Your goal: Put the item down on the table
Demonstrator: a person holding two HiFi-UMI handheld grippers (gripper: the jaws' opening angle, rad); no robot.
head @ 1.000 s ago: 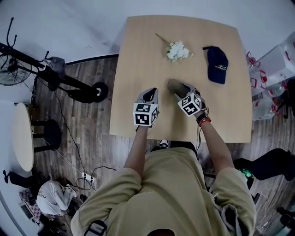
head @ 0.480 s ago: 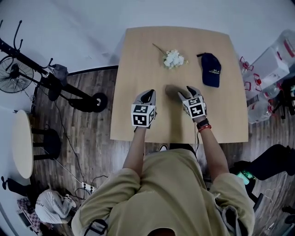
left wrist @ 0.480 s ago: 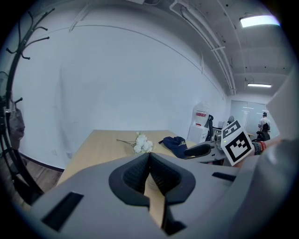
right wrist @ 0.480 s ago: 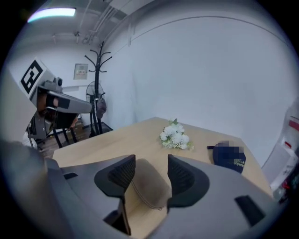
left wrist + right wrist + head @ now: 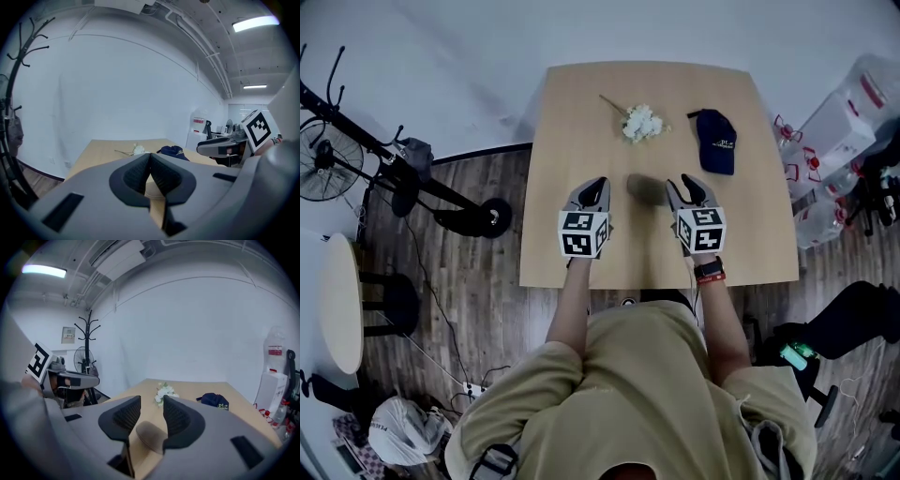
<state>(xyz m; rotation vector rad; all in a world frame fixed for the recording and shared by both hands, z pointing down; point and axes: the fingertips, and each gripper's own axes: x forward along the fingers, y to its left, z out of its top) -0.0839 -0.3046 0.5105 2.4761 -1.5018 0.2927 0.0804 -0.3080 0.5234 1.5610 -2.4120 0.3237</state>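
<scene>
Two grippers sit low over the near half of the table (image 5: pixel 572 112), side by side in the middle of the head view and well apart from each other. The left gripper (image 5: pixel 596 183) has its jaws pressed together at the tips, with only a dark hollow behind them and nothing caught there; its own view (image 5: pixel 150 161) shows this plainly.

The right gripper (image 5: pixel 689 182) has its jaws parted by a moderate gap, and they grip nothing. The item (image 5: pixel 644 187), a soft brownish lump, lies on the table between the two grippers, just left of the right one's tips. In the right gripper view it (image 5: pixel 150 437) shows low in the frame, under the gap between the jaws. I cannot tell whether it brushes the right-hand jaw there. What kind of thing it is stays too blurred to say.

Farther up the table, a white flower sprig (image 5: pixel 642 123) lies near the centre. A dark blue cap (image 5: pixel 715 141) rests to its right, apart from it. Both are well clear of the grippers.

Off the table, a fan (image 5: pixel 321 159) stands at the upper left of the head view. Clear plastic bottles (image 5: pixel 825 220) are clustered at the right edge.
</scene>
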